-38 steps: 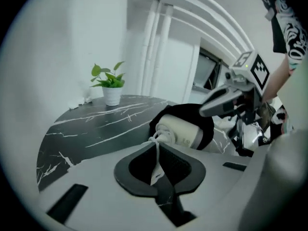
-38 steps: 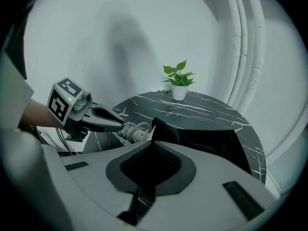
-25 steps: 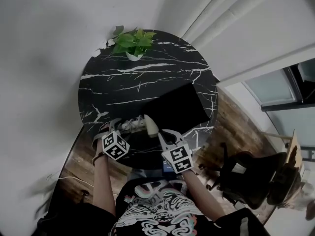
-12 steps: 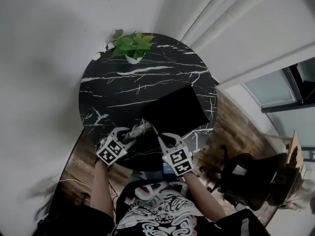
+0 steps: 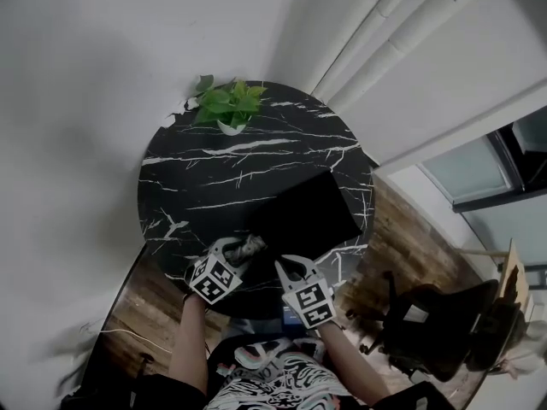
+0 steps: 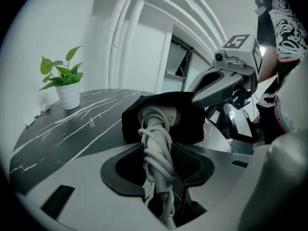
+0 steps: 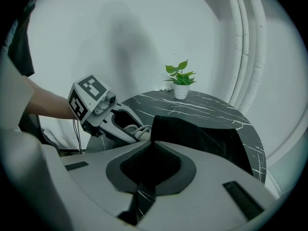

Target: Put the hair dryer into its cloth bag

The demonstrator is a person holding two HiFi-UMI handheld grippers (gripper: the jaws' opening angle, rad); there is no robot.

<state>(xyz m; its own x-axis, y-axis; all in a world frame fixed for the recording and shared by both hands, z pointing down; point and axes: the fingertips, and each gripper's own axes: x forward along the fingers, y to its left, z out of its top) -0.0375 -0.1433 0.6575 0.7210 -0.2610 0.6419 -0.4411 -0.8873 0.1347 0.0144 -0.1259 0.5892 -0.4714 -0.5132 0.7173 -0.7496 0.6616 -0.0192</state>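
A white hair dryer [image 6: 156, 124] with its cord wound round the handle sits between the jaws of my left gripper [image 6: 156, 150]. The jaws have just been closing and now grip the handle. The dryer's head is at the mouth of the black cloth bag [image 6: 192, 114], with cloth around it. In the head view the left gripper [image 5: 238, 253] and dryer [image 5: 252, 244] are at the table's near edge, left of the bag [image 5: 308, 212]. My right gripper [image 7: 152, 150] is shut on the bag's near edge [image 7: 161, 126] and holds it lifted; it also shows in the head view [image 5: 282, 267].
The round black marble table [image 5: 214, 161] carries a small potted plant [image 5: 226, 105] at its far edge. A white wall and pipes stand behind it. Dark office chairs [image 5: 427, 323] sit on the wooden floor to the right.
The left gripper's jaws closed on the dryer handle, then carried the dryer right and slightly up, to the bag's mouth. The right gripper stayed put, holding the bag.
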